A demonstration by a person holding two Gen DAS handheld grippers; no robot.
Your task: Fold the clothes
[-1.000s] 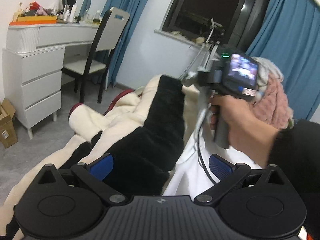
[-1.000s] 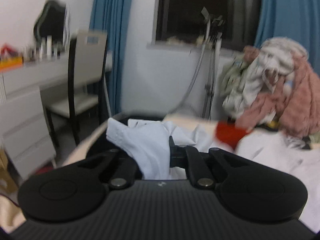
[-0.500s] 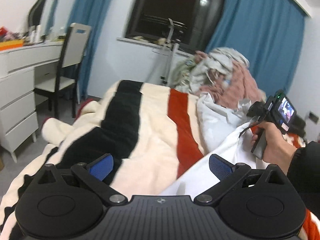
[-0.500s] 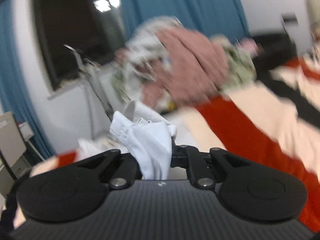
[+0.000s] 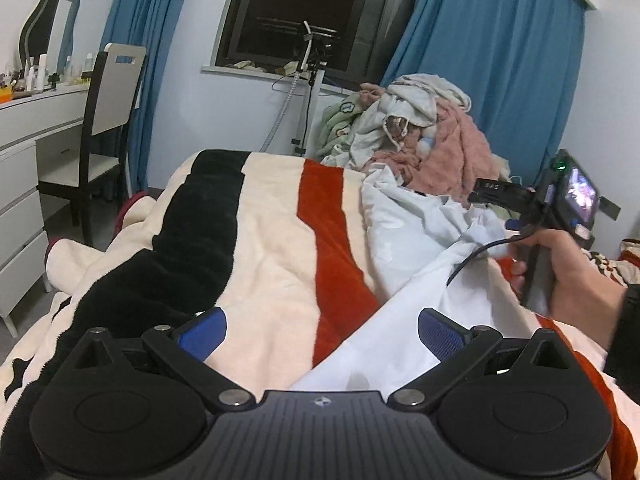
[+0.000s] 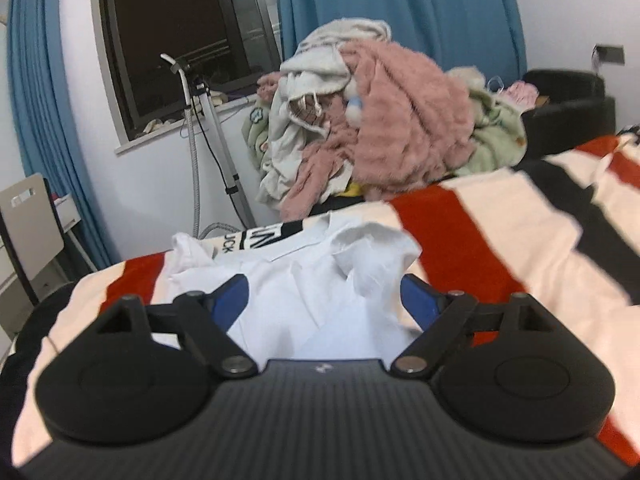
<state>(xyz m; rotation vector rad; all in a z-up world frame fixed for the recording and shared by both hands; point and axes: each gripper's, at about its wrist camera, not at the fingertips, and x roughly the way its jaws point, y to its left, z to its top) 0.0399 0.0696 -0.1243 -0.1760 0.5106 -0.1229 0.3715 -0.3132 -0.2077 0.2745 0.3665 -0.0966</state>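
Note:
A white shirt (image 6: 304, 280) with a black printed band lies crumpled on the striped blanket (image 6: 500, 248). My right gripper (image 6: 324, 300) hovers just over it, its jaws opening wide; a fold of the shirt lies between the blue pads (image 6: 418, 298), and neither pad presses on it. In the left wrist view the same shirt (image 5: 404, 240) runs from the bottom centre to the right, where a hand holds the right gripper (image 5: 496, 208). The left gripper (image 5: 320, 332) stands open low over the blanket and the shirt's near edge, gripping nothing.
A tall pile of pink, white and green clothes (image 5: 420, 132) sits at the bed's far end, by blue curtains and a dark window. A garment steamer pole (image 6: 212, 120) stands by the wall. A white dresser (image 5: 24, 168) and chair (image 5: 104, 120) are on the left.
The right gripper swung right across the bed with the white cloth, then let it go as its jaws spread wide. The left view turned slightly right; its gripper stayed open.

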